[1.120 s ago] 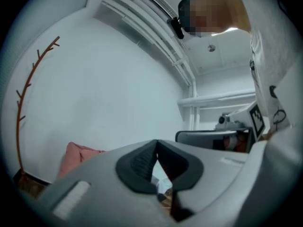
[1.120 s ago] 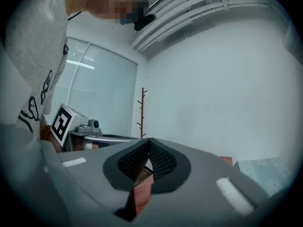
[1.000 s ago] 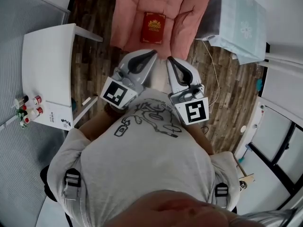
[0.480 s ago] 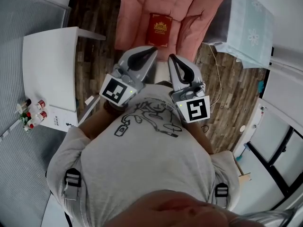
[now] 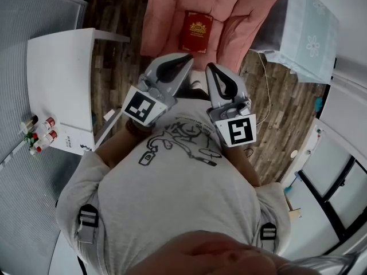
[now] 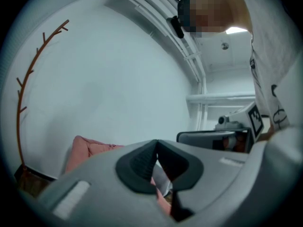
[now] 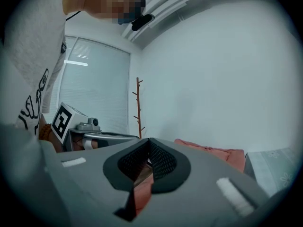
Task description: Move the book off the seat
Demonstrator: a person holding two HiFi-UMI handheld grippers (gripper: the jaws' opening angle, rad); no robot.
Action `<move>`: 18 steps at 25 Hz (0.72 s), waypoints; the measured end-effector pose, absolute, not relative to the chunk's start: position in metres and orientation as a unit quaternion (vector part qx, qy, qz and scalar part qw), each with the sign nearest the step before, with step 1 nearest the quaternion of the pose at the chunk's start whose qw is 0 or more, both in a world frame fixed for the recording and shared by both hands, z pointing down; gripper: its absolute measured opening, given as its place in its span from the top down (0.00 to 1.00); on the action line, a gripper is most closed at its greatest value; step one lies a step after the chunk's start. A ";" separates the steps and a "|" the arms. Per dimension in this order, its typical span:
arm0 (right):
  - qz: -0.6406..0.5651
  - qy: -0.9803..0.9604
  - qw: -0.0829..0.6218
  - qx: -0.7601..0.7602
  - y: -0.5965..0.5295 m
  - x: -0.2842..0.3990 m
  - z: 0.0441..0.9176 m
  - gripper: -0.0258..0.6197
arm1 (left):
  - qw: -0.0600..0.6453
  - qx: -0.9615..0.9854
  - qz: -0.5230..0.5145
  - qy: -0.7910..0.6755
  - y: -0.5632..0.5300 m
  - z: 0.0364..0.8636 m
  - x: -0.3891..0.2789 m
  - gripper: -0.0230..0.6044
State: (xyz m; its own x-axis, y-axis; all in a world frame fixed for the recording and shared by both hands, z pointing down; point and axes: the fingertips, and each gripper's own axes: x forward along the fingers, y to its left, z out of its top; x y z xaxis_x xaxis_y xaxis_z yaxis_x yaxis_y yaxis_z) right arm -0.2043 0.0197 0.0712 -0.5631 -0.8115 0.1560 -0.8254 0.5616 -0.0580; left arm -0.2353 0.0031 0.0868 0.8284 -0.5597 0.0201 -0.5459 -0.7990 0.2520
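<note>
On the pink padded seat (image 5: 172,16) at the top of the head view lies the red book (image 5: 196,31), flat, its gold-stamped cover facing up, near the middle of the cushion and touched by neither tool. Just below it, above the dark wooden floor (image 5: 114,16) and the front edge of the cushion, the left gripper (image 5: 188,55) and the right gripper (image 5: 208,66) are held side by side in front of the person's grey printed shirt (image 5: 172,182), their tips close together and pointing toward the book but apart from it. Both pairs of jaws are clenched with nothing between them: in the left gripper view the dark ribbed pads (image 6: 142,162) meet at the tip, with the pink seat behind them, and in the right gripper view the pads (image 7: 163,162) likewise press together. A white counter (image 5: 57,79) stands at the left, carrying a few small bottles (image 5: 35,135) at its near corner. At the right, a pale blue cloth (image 5: 309,30) with flower prints hangs beside the seat. A thin brown coat stand (image 7: 138,108) rises against the white wall.
</note>
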 end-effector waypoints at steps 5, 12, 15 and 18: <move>0.064 -0.879 0.059 0.469 0.016 -0.192 0.080 0.95 | 0.123 0.947 -0.022 -0.296 0.000 0.092 -0.232 0.96; 0.067 -0.878 0.061 0.469 0.016 -0.173 0.090 0.95 | 0.116 0.947 -0.009 -0.301 -0.004 0.103 -0.216 0.93; 0.071 -0.878 0.065 0.470 0.012 -0.159 0.101 0.95 | 0.122 0.946 0.000 -0.301 -0.008 0.117 -0.203 0.92; 0.075 -0.877 0.070 0.470 0.008 -0.146 0.116 0.95 | 0.133 0.944 0.011 -0.302 -0.012 0.135 -0.194 0.91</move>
State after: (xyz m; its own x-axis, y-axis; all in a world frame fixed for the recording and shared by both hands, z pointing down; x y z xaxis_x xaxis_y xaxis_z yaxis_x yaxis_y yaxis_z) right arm -0.1459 0.0075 0.1158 -0.5488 -0.8132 0.1937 -0.8343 0.5472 -0.0665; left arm -0.1942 -0.0119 0.1354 0.8168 -0.5678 0.1018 -0.5738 -0.7815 0.2450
